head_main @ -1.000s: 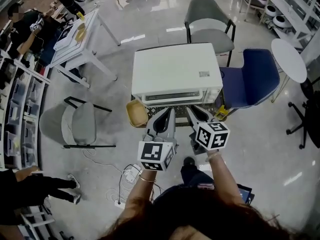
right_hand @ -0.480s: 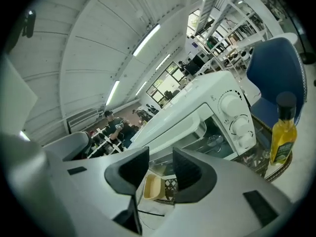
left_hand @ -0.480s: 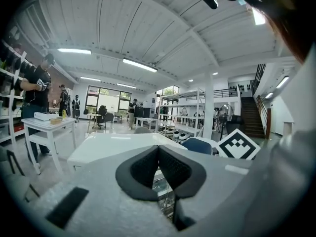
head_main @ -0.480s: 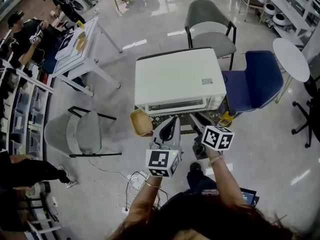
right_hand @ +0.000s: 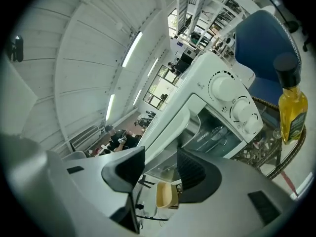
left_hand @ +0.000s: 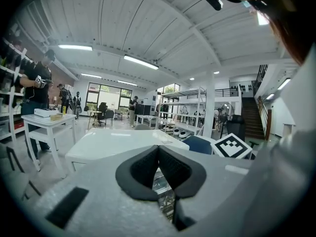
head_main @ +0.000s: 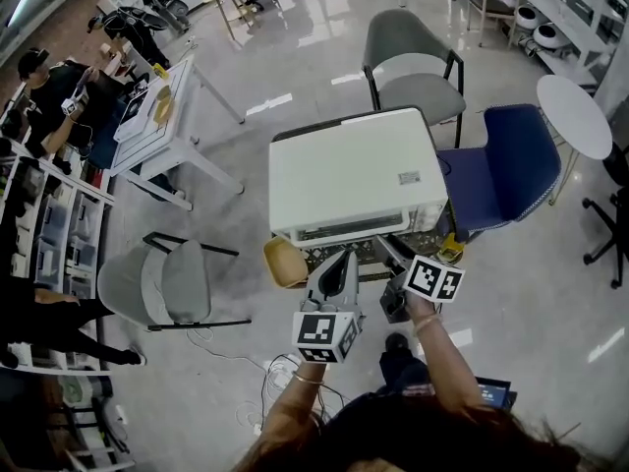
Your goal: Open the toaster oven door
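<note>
1. Left gripper: fingers closed tip to tip, nothing in them.
2. Right gripper: fingers wide, just been opening, gripping nothing. The door handle shows just past the gap.
3. One toaster oven: white, boxy, directly beyond both grippers. Its glass door is shut, with three knobs to the right of it.
4. One yellow bowl at the oven's left front corner; one oil bottle at its right.
5. Worktop mostly hidden under the oven; in the head view the oven's top hides the door.

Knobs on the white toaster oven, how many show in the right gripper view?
3, in one row on the white toaster oven's control panel: large round white knob, middle knob, end knob. None seems hidden.
</note>
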A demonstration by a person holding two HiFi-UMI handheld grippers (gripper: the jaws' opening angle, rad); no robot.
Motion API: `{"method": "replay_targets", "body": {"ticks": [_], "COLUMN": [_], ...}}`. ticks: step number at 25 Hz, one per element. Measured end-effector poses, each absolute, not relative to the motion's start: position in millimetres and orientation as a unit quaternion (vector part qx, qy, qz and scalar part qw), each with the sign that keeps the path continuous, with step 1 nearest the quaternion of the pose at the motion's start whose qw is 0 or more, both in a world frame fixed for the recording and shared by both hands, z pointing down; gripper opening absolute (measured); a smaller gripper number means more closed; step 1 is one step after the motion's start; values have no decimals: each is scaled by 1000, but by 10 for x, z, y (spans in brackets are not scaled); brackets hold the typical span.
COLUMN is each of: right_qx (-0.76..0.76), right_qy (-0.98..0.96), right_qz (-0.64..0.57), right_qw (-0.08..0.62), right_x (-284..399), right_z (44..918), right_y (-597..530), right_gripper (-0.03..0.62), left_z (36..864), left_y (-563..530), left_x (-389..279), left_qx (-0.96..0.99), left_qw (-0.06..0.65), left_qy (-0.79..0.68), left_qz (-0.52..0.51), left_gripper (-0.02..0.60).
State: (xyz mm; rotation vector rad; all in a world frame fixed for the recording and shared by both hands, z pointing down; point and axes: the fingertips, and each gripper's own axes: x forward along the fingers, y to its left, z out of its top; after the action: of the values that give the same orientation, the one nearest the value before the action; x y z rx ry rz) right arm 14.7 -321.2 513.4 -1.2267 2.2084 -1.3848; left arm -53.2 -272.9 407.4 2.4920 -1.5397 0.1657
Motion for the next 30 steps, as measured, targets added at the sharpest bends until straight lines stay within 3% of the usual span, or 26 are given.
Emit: {"method": "replay_targets", "body": {"ticks": [4,6,14,30], "right_qx": [-422,-419,-415,-431], "right_qy": [754,753,734,738], "right_qz": [-484,-489,-516,-500], "right_qw": [138,134,152,142], "right_x": [166,138,122,122], "right_z": [5159,5172,5298,5334], "right_y": [-3216,-3216,-3311,-3443], "right_gripper": [161,190,207,202], "left_z": [4070,4072,4134,4194], "left_y": [-2759,-2781,-2849,-2887], "left_x": [-515,-522,-524,-601], "left_qx": [845,844,843,833], "left_qw": [101,103,109,115], "left_qy": [-522,-522,-523,-537], "left_qz": [59,61,67,65], "left_gripper": [15,15,15,15]}}
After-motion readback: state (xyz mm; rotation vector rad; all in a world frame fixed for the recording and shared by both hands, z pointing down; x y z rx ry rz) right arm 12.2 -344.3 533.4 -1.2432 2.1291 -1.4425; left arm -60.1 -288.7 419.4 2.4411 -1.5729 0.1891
